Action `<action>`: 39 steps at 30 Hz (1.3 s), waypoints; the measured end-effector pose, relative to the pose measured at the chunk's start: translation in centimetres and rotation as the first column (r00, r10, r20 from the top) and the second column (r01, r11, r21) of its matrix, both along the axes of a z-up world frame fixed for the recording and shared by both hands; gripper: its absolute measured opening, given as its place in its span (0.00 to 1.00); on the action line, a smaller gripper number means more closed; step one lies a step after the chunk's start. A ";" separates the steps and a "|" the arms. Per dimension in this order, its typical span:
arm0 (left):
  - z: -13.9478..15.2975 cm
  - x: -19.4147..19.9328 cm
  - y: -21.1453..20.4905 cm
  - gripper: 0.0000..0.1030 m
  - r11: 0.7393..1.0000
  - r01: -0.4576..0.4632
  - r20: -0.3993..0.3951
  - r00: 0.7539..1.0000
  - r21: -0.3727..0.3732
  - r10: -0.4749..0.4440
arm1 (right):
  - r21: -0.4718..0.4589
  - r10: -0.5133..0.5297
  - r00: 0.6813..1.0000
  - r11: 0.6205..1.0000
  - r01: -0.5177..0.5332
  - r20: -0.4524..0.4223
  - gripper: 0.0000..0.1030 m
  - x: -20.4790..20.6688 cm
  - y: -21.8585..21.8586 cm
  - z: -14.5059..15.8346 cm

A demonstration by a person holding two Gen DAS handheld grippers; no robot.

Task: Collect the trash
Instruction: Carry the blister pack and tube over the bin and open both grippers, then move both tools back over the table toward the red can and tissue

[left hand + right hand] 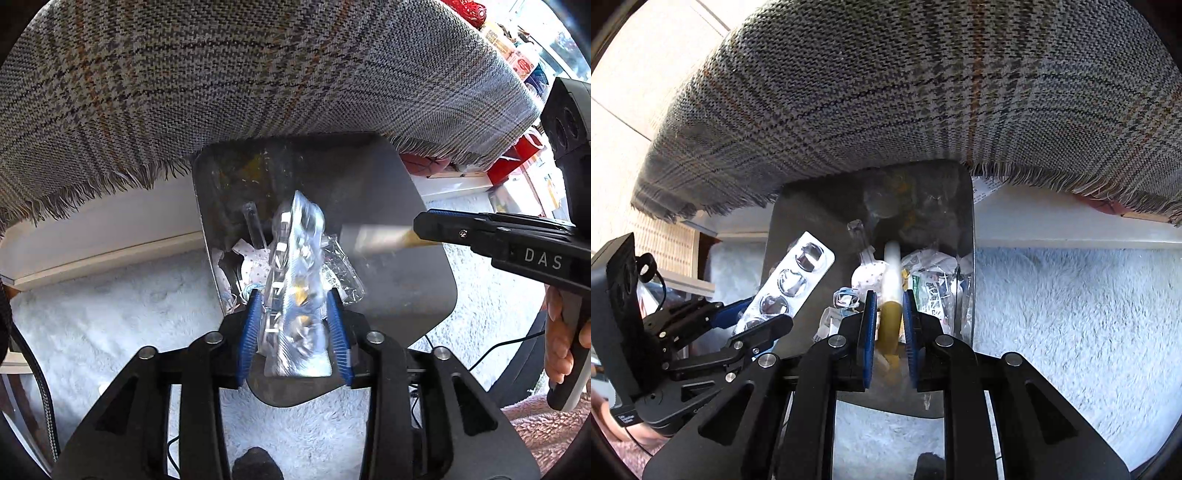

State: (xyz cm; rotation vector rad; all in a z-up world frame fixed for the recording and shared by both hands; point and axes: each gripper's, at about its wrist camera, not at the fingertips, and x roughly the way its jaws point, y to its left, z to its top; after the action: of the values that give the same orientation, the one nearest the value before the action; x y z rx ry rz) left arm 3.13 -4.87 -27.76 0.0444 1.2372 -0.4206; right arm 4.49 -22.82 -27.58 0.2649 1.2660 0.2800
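On your left, your left gripper point(295, 325) is closed to a narrow gap on a silver foil blister pack with empty round pockets point(790, 286), pinched by its lower end between the blue ribbed pads point(249, 332). The right wrist view shows the pack tilted, its free end reaching over the left edge of the dark grey rounded-rectangle trash bin point(775, 236). The pack is over the opening but not yet dropped.

In the middle, the bin stands on a pale fluffy rug point(1071, 314), its far end tucked under the fringed grey plaid cloth point(886, 92) that hangs above it. Inside you already have a heap of collected rubbish: crumpled white paper with small dots point(868, 275), torn printed wrappers with green marks point(931, 288), clear crinkled plastic point(340, 269) and a small clear tube point(253, 225). So a good part of the job looks done.

On your right, your right gripper point(890, 321) is drawn in around a slim stick-like item with a yellow lower part and a white tip point(892, 280), held between the pads and pointing down into the bin, above the heap. What the item is I cannot tell; in the left wrist view it is blurred.

What is left, as I judge it: let go of both pieces so they fall inside. The pack sits near the left rim, so bring it further over the opening first. Whether more trash lies elsewhere, these views do not show.
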 end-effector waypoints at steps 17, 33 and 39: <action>3.6 0.6 3.7 0.92 0.999 -0.045 0.103 0.994 0.023 0.042 | -0.128 0.008 0.989 0.992 0.011 0.145 0.97 -0.6 -2.3 3.1; 11.9 2.8 2.8 0.92 0.999 -0.041 0.253 0.966 -0.020 0.045 | -0.058 -0.121 0.935 0.987 0.148 0.333 0.97 1.0 -6.0 13.4; 14.4 7.3 0.4 0.92 0.998 -0.050 0.302 0.951 -0.043 0.061 | -0.102 -0.137 0.908 0.976 0.192 0.396 0.97 5.5 -7.5 15.9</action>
State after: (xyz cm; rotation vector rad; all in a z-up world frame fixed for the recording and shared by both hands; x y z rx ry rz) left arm 10.43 -4.43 -13.32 0.0428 0.9253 -0.3709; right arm 9.98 -30.37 -11.68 0.1838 0.8589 0.0897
